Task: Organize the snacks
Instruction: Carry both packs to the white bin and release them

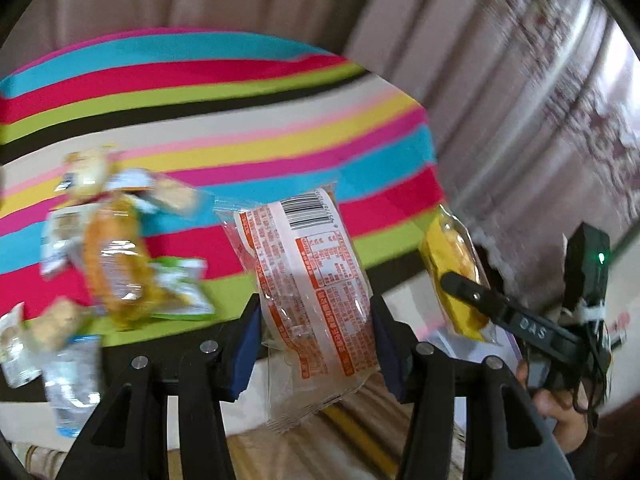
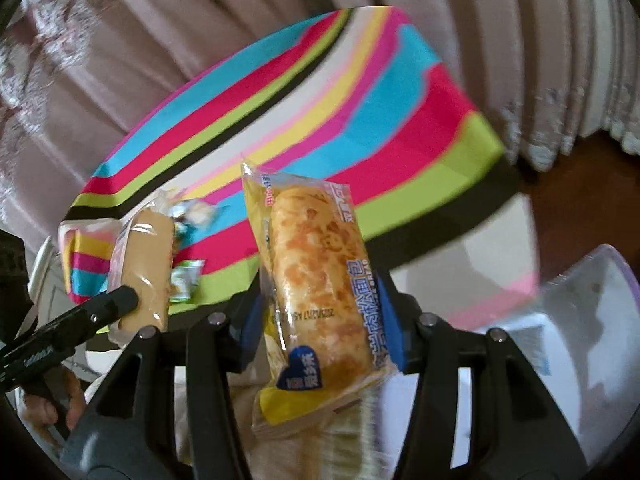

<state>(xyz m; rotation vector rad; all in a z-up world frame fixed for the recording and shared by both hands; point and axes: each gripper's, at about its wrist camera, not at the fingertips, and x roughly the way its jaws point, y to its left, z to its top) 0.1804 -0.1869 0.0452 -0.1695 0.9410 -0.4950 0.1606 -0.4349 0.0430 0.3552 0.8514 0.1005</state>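
Both grippers are pinching wrapped buns: left gripper (image 1: 316, 316) the orange-printed clear packet (image 1: 310, 280), right gripper (image 2: 320, 320) the yellow-wrapped bread roll (image 2: 316, 280); a loose snack pile (image 1: 116, 256) is waiting unsorted at far left on the striped cloth (image 1: 240, 120).

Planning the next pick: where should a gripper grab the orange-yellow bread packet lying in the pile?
Grip the orange-yellow bread packet across its narrow middle, coming from above. It lies long and flat on the striped cloth, atop the green sachet, so its sides are exposed.

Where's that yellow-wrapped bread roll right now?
The yellow-wrapped bread roll is clamped in the right tool, held up in front of the striped cloth. In the left view it shows at the right edge, beside the orange-printed packet.
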